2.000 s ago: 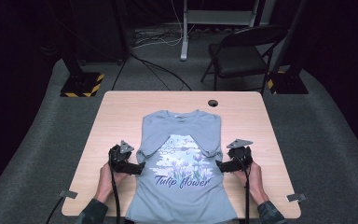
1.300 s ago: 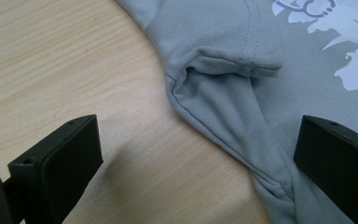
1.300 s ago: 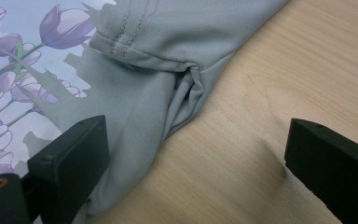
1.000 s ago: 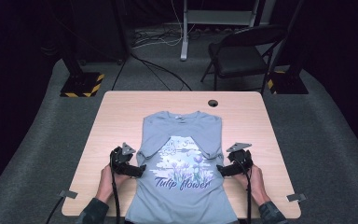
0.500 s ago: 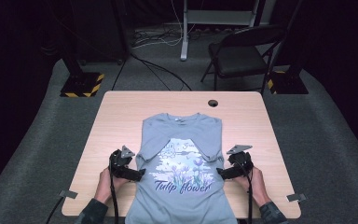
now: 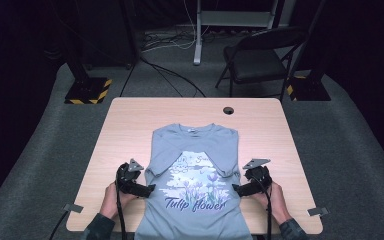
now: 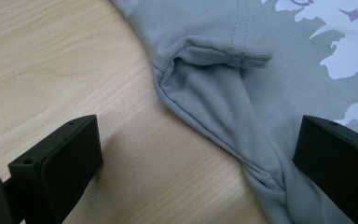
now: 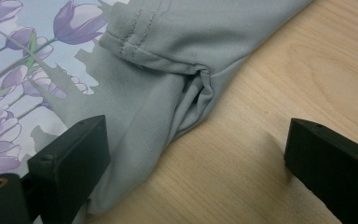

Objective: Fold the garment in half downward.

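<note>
A chair (image 6: 260, 55) and cables (image 6: 170, 42) sit on the floor past the table (image 6: 130, 125). Nothing blocks the shirt (image 6: 195, 150). It lies flat in the middle of the table, neck at the far end, hem hanging off the near edge. It is grey, with purple tulips and sleeves folded in. The left gripper (image 6: 147, 190) and right gripper (image 6: 236, 189) sit at its sides, jaws apart.

Dark recording studio, black surrounds, hazard-striped stand bases (image 6: 87, 90), floor cables (image 6: 167, 75), folding chair (image 6: 260, 60), wooden table (image 6: 130, 125)
</note>
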`<control>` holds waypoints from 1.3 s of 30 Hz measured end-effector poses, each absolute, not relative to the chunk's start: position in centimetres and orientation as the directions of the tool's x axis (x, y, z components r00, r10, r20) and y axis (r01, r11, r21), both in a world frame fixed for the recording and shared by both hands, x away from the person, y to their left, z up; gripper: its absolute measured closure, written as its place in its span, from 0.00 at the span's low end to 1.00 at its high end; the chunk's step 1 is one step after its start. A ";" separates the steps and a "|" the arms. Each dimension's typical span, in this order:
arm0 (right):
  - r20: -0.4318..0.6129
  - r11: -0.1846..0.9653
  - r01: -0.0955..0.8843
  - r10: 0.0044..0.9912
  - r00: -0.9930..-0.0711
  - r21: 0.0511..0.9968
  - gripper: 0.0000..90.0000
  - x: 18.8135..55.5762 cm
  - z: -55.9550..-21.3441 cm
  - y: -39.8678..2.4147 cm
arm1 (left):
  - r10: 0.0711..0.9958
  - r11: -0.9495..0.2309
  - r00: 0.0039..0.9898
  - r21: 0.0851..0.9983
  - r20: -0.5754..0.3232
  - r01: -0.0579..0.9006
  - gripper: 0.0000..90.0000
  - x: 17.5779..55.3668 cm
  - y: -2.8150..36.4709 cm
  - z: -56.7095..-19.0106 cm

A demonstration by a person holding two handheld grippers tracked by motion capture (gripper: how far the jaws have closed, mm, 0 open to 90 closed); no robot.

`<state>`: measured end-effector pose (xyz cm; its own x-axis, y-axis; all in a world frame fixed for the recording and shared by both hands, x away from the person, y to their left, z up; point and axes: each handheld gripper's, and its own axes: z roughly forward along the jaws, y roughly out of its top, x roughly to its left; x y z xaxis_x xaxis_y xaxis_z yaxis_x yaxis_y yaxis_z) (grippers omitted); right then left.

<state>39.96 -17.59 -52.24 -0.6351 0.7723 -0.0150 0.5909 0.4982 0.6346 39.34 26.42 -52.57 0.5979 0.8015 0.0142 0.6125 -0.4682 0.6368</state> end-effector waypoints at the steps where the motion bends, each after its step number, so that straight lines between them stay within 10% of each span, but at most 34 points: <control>1: -0.014 0.498 0.592 0.773 -0.635 0.633 0.06 39.9 -52.2 -17.6 | 0.800 -0.472 0.600 0.634 0.017 0.612 0.00 39.3 26.4 -52.5; 39: -0.017 0.542 0.565 0.730 -0.683 0.622 0.06 37.7 -52.2 -17.7 | 0.781 -0.495 0.624 0.623 0.014 0.605 0.00 36.6 26.5 -52.5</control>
<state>37.74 -17.67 -52.23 -0.6829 0.7303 -0.0169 0.5647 0.5424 0.6221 36.63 26.45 -52.54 0.6243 0.7810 0.0145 0.6051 -0.4953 0.6233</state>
